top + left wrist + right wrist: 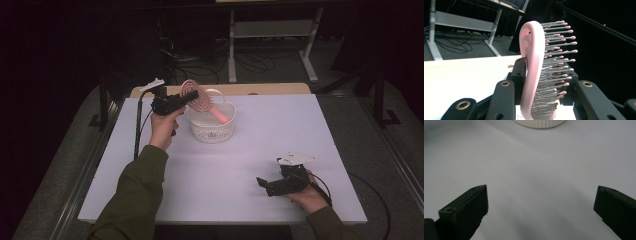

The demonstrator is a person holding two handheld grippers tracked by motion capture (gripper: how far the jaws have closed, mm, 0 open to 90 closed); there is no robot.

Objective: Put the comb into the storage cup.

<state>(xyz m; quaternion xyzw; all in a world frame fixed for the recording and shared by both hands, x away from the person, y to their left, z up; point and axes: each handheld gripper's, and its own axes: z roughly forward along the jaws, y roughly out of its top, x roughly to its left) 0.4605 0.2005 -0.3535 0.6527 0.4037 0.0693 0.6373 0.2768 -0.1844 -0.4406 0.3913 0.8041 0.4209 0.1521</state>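
Over white table (250, 165), hairbrush (200, 102) handle slants down into basket (212, 130).

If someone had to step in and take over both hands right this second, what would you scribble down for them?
Left gripper: shut on the pink hairbrush, gripping its head, held above the near-left rim of the white basket.
Right gripper: open, holding nothing, low over the white table at the near right.
Things: the brush's handle end slants down into the basket; whether it touches the bottom, I cannot tell.
Done: brush is gripped and over the basket.
Left: probably lower the brush the rest of the way in, open the left gripper and draw the hand back.
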